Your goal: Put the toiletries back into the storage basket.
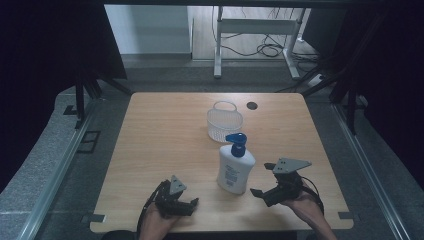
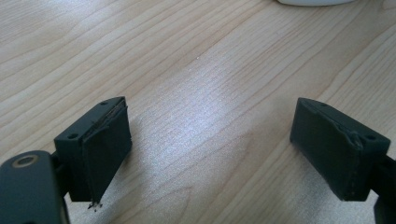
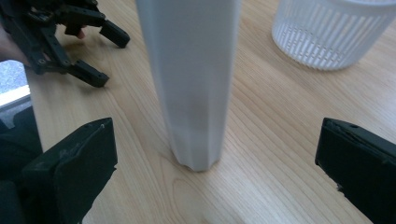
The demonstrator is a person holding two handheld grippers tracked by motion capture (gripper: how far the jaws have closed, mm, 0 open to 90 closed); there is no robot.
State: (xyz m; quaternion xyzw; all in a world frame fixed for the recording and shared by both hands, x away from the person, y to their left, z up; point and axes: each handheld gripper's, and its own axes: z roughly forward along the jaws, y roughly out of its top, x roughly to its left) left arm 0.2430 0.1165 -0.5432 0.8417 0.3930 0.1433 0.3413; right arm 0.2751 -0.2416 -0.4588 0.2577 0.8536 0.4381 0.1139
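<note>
Two hand-held grippers sit at the table's (image 1: 150, 130) near edge, flanking the landmark bottle. Left gripper (image 1: 192, 204): jaws wide apart, empty, well left of the bottle. Right gripper (image 1: 263, 180): jaws wide apart, empty, just right of the bottle. White pump bottle (image 1: 235, 167) with blue pump: upright. White basket (image 1: 224, 121): just behind the bottle.

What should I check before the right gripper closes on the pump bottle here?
1. Right gripper open: ok.
2. Pump bottle upright on the table: ok.
3. Bottle between the right jaws, touching neither: ok, in the right gripper view.
4. Left gripper open, apart from the bottle: ok.
5. White basket behind the bottle, apart from it: ok.
6. Pump cap tight: cannot tell.
</note>
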